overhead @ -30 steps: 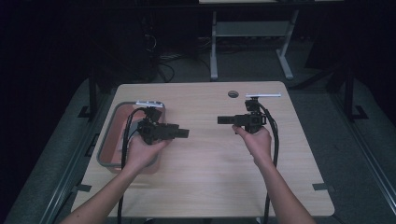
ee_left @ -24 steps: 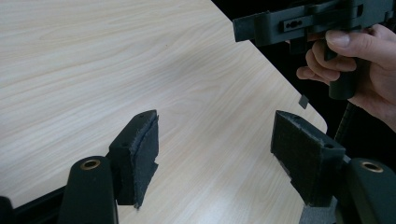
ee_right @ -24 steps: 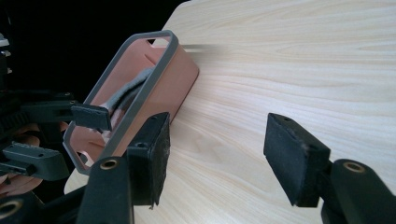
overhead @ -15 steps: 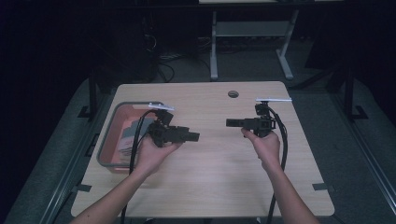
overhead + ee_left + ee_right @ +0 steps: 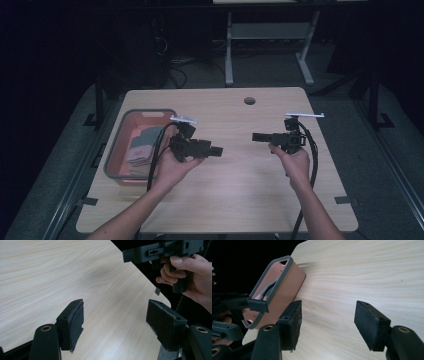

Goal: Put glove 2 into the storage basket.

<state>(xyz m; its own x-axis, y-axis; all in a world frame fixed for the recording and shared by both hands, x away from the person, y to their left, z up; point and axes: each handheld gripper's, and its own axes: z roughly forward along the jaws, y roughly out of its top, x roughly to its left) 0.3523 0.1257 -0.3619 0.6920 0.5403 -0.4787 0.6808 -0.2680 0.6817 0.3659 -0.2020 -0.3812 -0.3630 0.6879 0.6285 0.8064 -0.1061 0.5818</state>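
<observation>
While both hands hang above the bare tabletop (image 5: pixel 235 200), nothing is gripped. The left gripper (image 5: pixel 216 150) sits just right of the bin (image 5: pixel 149 111) and points away from it. Its jaws are wide apart, with only wood grain between the pads. The right gripper (image 5: pixel 256 136) is well to the right of the bin and faces back toward it. Its jaws also gape, empty. The two noses point at each other across a short gap.

Work in hand, as I judge it: the folded cloths (image 5: pixel 140 147), grey and pale, stacked inside the bin. They lie flat and untouched.

Risks from here:
- Head-on knock. If both grippers close in toward the bin side together, the tips could meet before either turns.
- Cable snag. The left cable (image 5: pixel 156 150) drapes across the bin's right rim. A swing of that hand could drag on the rim and shift the bin, or hook into the cloths.
- Bin slide. It stands close to the tabletop's left edge and looks light, so a sideways shove from the jaws could push it toward that edge.
- Partial pinch. Nipping the top fold alone would probably unfold the cloth on the lift rather than raise it whole.

Farther off, the round hole (image 5: pixel 249 100) lies beyond and right of the bin, out of the way.
</observation>
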